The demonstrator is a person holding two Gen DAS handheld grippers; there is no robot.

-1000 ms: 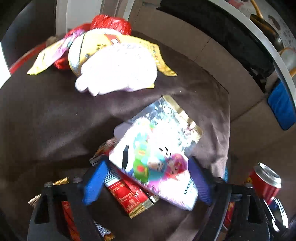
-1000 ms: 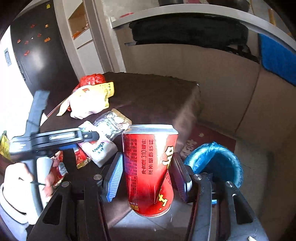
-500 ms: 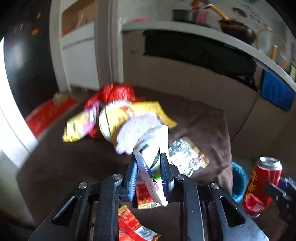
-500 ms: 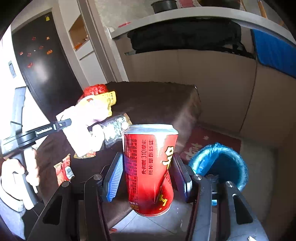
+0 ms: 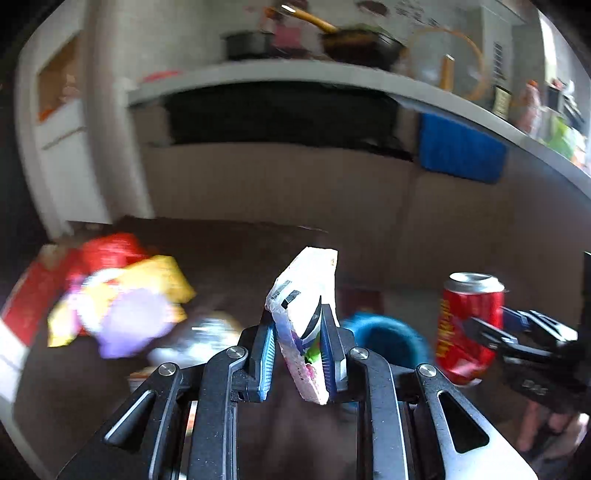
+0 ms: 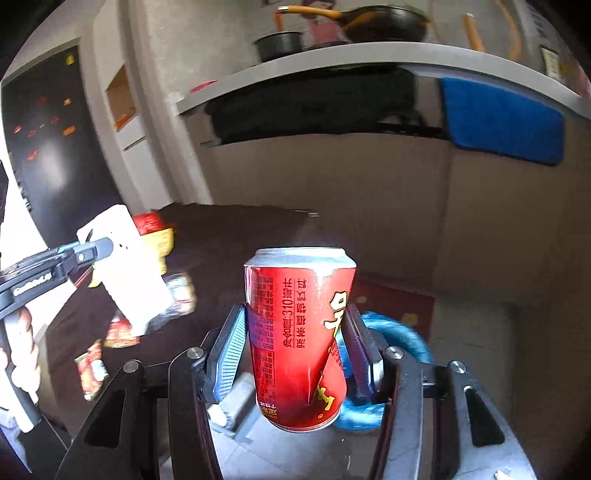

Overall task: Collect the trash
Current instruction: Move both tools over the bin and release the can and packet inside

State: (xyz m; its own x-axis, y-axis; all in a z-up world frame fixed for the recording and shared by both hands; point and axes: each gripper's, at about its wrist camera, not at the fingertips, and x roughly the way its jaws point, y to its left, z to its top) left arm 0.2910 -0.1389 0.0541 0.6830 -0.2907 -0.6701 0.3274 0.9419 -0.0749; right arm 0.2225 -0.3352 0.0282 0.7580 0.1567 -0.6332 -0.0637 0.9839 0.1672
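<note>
My left gripper (image 5: 297, 354) is shut on a white snack packet (image 5: 304, 295) and holds it edge-on in the air above the brown table (image 5: 236, 258). The packet also shows in the right wrist view (image 6: 129, 266). My right gripper (image 6: 295, 343) is shut on a dented red drink can (image 6: 299, 339), held upright beside the table; the can shows at the right of the left wrist view (image 5: 467, 325). A bin lined with a blue bag (image 5: 384, 339) stands on the floor below and between both grippers, partly hidden behind the can (image 6: 399, 336).
More wrappers lie on the table: a red, yellow and white heap (image 5: 122, 295) at the left, a silver packet (image 6: 181, 291) and small red sachets (image 6: 92, 365) near the front edge. A counter with pans (image 6: 369, 26) and a blue cloth (image 6: 502, 122) stand behind.
My left gripper closed on the white packet, lifted it off the table and swung right toward the bin. My right gripper with the can has risen slightly.
</note>
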